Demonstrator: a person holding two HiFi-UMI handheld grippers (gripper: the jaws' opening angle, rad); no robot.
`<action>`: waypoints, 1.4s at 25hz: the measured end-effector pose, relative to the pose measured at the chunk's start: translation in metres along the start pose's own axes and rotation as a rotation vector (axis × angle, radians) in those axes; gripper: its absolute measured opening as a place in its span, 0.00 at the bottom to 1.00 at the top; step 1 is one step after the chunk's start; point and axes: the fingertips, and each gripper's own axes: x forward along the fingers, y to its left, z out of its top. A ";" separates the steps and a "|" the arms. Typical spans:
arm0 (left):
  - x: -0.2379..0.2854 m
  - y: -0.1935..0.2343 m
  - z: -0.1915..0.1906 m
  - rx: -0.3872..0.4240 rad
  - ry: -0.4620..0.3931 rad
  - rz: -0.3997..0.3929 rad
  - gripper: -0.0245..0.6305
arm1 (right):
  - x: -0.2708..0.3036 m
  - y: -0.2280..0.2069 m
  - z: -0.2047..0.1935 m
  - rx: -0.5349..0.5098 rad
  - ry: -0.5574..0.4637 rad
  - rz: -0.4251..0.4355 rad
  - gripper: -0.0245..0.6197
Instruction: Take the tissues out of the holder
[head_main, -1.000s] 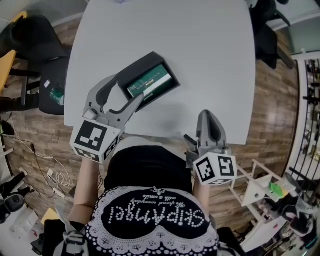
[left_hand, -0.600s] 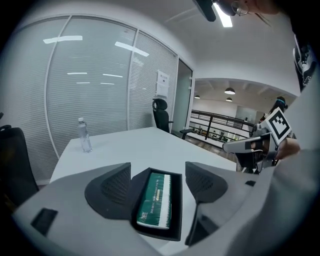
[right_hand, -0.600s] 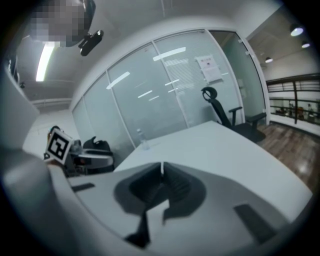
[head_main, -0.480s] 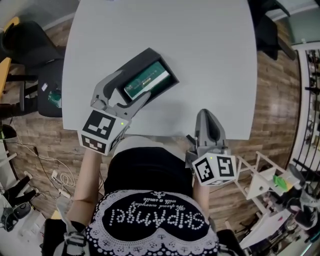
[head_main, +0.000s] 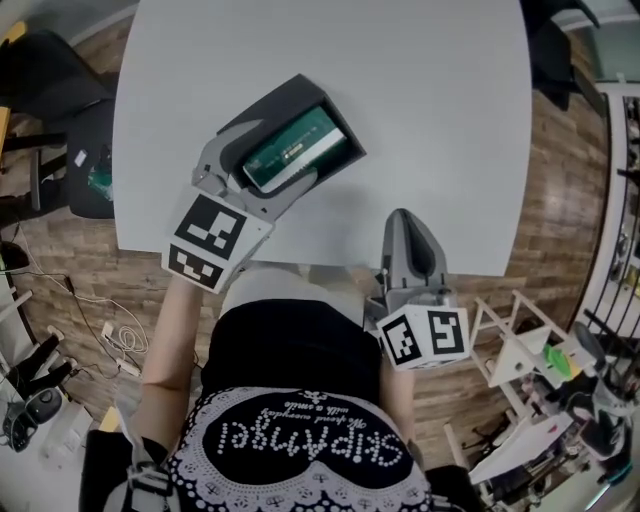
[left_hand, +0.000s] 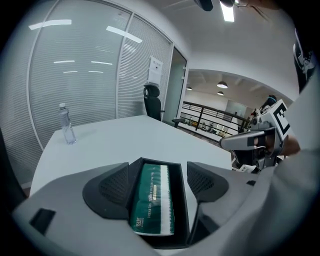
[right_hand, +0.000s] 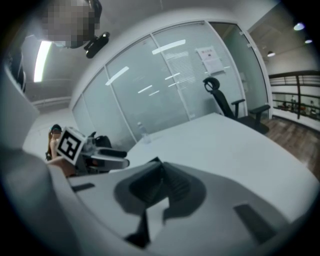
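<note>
A black open-topped holder (head_main: 262, 108) lies at an angle on the white table (head_main: 420, 110), and a green tissue pack (head_main: 293, 151) lies inside it. My left gripper (head_main: 262, 172) straddles the holder's near end, one finger on each side. In the left gripper view the tissue pack (left_hand: 152, 197) and holder (left_hand: 181, 200) sit between the fingers (left_hand: 106, 188); the jaws are opening and the right pad stands off the holder's wall. My right gripper (head_main: 408, 236) rests at the table's front edge with its jaws shut (right_hand: 160, 187) on nothing.
A clear water bottle (left_hand: 66, 125) stands at the table's far side. Office chairs (head_main: 60, 75) stand left of the table, another chair (left_hand: 152, 100) beyond its far end. A white rack (head_main: 520, 365) stands on the floor at the right. Glass walls enclose the room.
My left gripper has moved forward from the table's front edge until its fingers straddle the holder's near end. The right gripper has stayed put, shut.
</note>
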 end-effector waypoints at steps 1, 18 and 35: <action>0.004 -0.001 -0.002 0.007 0.014 -0.012 0.59 | 0.002 0.001 -0.001 0.000 0.003 0.003 0.09; 0.048 -0.004 -0.050 0.015 0.201 -0.047 0.59 | 0.002 -0.006 -0.005 0.032 0.002 -0.032 0.09; 0.066 0.001 -0.070 0.016 0.289 -0.018 0.59 | 0.000 -0.009 -0.005 0.028 0.008 -0.039 0.09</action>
